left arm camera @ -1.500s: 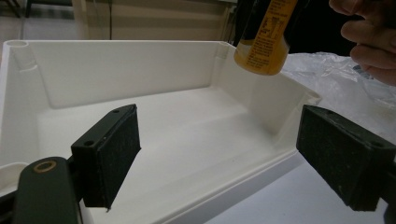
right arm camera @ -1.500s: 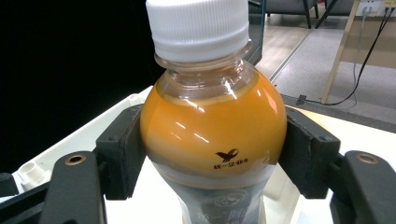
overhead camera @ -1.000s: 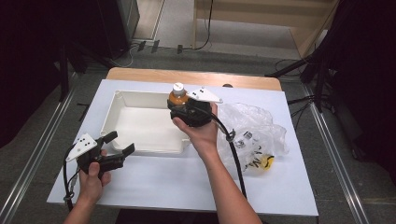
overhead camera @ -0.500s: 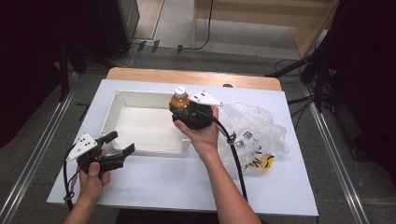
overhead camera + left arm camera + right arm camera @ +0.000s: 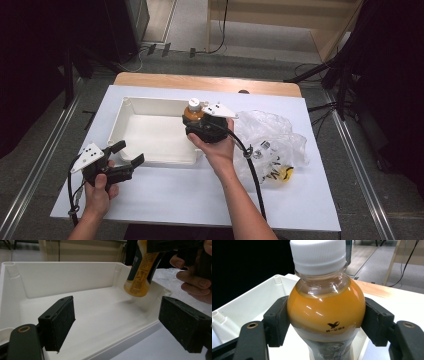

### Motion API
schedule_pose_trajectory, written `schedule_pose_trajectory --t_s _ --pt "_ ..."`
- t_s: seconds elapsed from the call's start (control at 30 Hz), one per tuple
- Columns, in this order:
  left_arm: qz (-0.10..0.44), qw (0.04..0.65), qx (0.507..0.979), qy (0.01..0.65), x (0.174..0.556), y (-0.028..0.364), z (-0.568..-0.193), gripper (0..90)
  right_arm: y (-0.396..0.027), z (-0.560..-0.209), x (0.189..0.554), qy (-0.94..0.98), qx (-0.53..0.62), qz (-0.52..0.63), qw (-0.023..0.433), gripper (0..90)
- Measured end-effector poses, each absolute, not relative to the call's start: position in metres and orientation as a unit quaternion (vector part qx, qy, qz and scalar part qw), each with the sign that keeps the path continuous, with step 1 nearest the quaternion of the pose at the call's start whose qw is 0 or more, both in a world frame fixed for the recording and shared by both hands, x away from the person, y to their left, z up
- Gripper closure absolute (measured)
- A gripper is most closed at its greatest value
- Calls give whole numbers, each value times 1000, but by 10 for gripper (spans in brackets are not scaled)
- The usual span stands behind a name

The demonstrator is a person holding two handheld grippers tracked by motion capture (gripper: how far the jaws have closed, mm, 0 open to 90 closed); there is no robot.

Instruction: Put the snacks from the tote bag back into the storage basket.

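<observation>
Bottle (image 5: pixel 325 307) clamped in right tool (image 5: pixel 196 121), above tray (image 5: pixel 131 113)

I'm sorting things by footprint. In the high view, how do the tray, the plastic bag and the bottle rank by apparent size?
1. Tray, the widest.
2. Plastic bag, crumpled, somewhat smaller.
3. Bottle, smallest by far; the right gripper hides most of it and holds it nearer the camera, so its true size is unsure.

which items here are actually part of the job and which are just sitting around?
In play:
- orange drink bottle, clamped in the right gripper
- white bin, bottle held over its right end
- left gripper, open, near the bin's front edge, holding nothing

Lying about:
- crumpled clear plastic bag, right of the bin
- cables on the floor beyond the table
</observation>
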State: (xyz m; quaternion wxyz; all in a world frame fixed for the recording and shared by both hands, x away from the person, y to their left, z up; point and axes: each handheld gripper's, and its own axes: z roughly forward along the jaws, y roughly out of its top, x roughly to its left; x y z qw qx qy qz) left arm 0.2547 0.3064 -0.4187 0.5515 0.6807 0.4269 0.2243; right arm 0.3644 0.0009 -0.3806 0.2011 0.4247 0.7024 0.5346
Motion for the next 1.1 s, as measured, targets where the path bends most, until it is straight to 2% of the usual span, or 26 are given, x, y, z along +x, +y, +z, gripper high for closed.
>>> schedule_pose_trajectory --t_s 1.1 --pt "225 550 681 428 255 306 -419 136 4 -409 363 716 430 515 192 309"
